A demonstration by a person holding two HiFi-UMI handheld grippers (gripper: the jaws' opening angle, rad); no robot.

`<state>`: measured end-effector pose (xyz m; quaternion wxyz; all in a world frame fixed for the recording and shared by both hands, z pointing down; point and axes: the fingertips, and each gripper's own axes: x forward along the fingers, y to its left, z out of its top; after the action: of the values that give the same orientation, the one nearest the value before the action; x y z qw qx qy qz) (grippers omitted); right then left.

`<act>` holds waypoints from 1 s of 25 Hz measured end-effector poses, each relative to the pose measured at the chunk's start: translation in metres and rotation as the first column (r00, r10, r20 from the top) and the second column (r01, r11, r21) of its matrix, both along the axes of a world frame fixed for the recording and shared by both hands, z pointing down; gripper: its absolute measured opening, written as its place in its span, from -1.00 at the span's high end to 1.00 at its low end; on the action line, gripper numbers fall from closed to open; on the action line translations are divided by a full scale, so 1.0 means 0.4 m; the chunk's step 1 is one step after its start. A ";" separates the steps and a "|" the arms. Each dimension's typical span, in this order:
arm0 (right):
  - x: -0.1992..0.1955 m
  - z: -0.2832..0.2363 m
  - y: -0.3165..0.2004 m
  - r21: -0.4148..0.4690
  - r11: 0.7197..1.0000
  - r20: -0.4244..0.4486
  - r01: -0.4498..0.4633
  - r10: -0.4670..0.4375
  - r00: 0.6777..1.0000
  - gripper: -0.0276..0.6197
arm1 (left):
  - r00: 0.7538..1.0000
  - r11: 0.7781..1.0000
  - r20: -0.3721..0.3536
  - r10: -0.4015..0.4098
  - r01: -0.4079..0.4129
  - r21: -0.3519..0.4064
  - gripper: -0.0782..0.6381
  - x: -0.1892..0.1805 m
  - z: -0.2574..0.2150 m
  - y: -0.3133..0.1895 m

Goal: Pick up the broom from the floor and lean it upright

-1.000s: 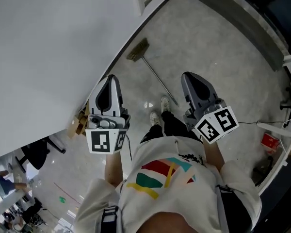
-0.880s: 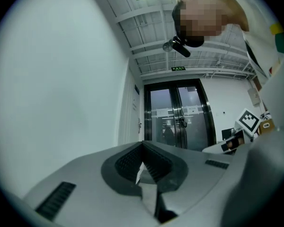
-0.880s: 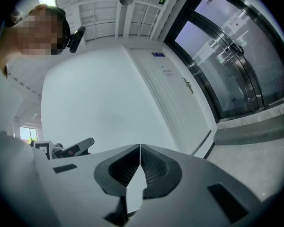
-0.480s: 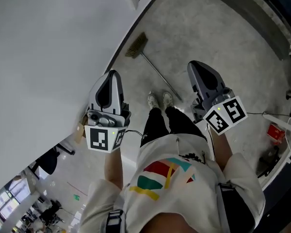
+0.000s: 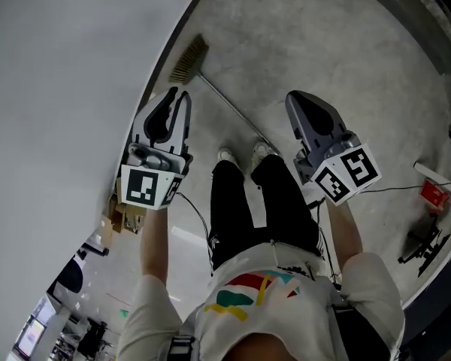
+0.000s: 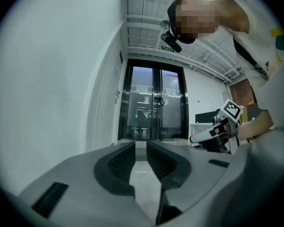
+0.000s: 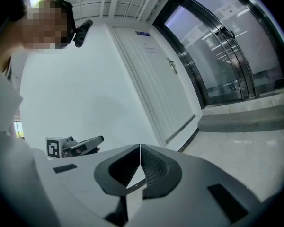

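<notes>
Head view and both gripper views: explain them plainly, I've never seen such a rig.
No robot here: a person stands holding a two-jaw gripper in each hand. The head view looks down from a camera on the person's head; each gripper view looks along one gripper's jaws. The left gripper has just been opening its jaws, with nothing between them; the right gripper is shut and empty. On the floor a broom lies by the white wall, ahead of the person's shoes. Neither touches it.
</notes>
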<state>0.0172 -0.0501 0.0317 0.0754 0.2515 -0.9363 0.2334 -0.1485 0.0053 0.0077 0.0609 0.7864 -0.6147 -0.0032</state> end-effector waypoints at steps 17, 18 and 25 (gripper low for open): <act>0.091 1.313 -0.200 0.017 1.000 -0.011 0.008 -0.008 1.000 0.89 | -0.011 0.068 0.109 0.994 -0.712 -0.699 0.12 0.416 1.792 0.021; 0.097 1.339 -0.194 0.020 1.000 -0.008 0.005 -0.004 1.000 0.89 | -0.073 0.011 0.086 0.994 -0.693 -0.721 0.12 0.423 1.832 0.047; 0.156 1.457 -0.163 -0.008 1.000 -0.027 -0.026 0.025 0.999 0.89 | -0.306 -0.173 -0.007 0.952 -0.521 -0.835 0.12 0.438 2.005 0.134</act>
<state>0.0796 -0.1155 0.6144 0.0863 0.2662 -0.9308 0.2350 0.0268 0.0588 0.8099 0.0208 0.8286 0.2179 0.5153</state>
